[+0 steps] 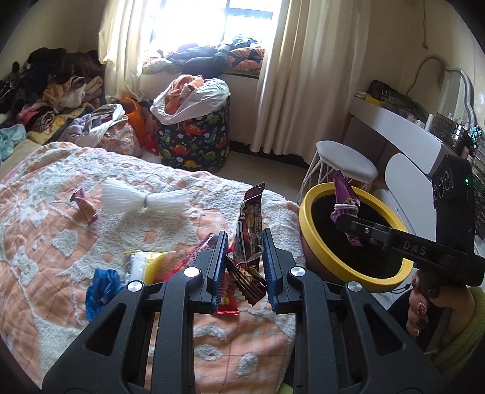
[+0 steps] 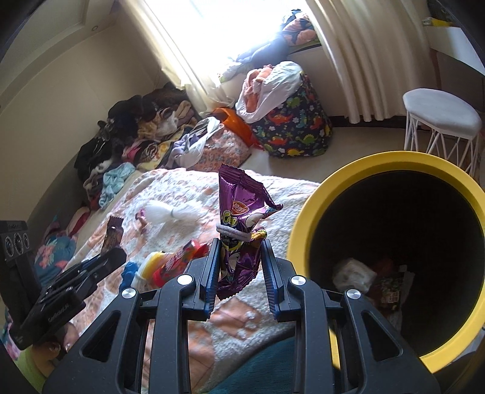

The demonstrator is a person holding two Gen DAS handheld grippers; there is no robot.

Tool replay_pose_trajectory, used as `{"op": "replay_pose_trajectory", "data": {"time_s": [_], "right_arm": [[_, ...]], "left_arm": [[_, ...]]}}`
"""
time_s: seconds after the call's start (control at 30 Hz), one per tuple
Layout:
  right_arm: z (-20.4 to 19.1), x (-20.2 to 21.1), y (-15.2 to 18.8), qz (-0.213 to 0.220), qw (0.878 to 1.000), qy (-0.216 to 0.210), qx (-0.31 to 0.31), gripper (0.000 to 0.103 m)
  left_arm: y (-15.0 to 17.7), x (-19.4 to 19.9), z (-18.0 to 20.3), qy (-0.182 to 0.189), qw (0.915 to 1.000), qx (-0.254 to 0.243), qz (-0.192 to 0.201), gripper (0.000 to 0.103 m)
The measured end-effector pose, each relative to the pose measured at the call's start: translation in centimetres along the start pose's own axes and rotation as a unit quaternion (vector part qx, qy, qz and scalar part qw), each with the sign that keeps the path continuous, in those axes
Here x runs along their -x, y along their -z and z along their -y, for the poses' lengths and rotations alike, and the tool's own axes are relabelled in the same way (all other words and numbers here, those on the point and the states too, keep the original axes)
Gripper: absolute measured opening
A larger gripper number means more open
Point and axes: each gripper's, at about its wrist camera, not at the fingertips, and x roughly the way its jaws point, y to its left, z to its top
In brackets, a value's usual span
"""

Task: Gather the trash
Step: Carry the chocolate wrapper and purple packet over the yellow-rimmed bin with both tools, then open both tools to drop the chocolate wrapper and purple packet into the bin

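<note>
Bedroom: cluttered; bed [image 1: 60, 218] under a nubby orange-white cover, window beyond.
Left gripper [image 1: 245, 242]: clamped on brown wrapper [image 1: 249, 233], held upright above the bed.
Right gripper [image 2: 240, 254]: clamped on purple wrapper [image 2: 239, 230], beside the bin rim.
Handling: both light, crinkly foil, slippery; pinched mid-body, best kept there.
Bin [image 2: 303, 242]: yellow rim, at the bedside, trash already inside.
Remaining litter: red packet [image 1: 203, 247], yellow packet [image 1: 151, 266], blue scrap [image 1: 100, 288], small wrapper [image 1: 85, 206] farther off; edge pinches advised.

Sunlit bedrm window [image 1: 212, 21] w/ cream curtains [image 1: 291, 75] (white stool [image 1: 345, 157] nearby)
</note>
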Motion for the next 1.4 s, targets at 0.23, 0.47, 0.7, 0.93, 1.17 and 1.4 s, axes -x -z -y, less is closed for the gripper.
{"op": "replay_pose_trajectory", "data": {"time_s": [0.23, 0.47, 0.7, 0.93, 1.17, 1.4], "right_arm": [[1.4, 0.6, -0.6, 0.013, 1.000, 0.010, -0.013, 0.026], [2.9, 1.2, -1.1, 0.025, 0.999, 0.019, -0.028, 0.026], [4.9, 1.8, -1.6, 0.036, 0.997, 0.037, -0.048, 0.026], [7.6, 2.3, -1.9, 0.043, 0.995, 0.057, -0.077, 0.026], [9.9, 2.8, -1.7, 0.043, 0.991, 0.075, -0.101, 0.026], [12.0, 3.4, -1.7, 0.046, 0.986, 0.091, -0.131, 0.026]], "left_arm": [[-0.4, -0.5, 1.6, 0.012, 0.9999, -0.012, 0.001, 0.017], [-0.6, -1.1, 3.5, 0.027, 0.9993, -0.025, -0.001, 0.017], [-0.7, -1.9, 5.2, 0.042, 0.9984, -0.038, -0.004, 0.017], [-0.8, -3.0, 7.0, 0.057, 0.9970, -0.052, -0.011, 0.017], [-0.7, -4.6, 8.9, 0.078, 0.9946, -0.065, -0.023, 0.017], [-0.5, -7.1, 10.7, 0.097, 0.9918, -0.069, -0.047, 0.017]]}}
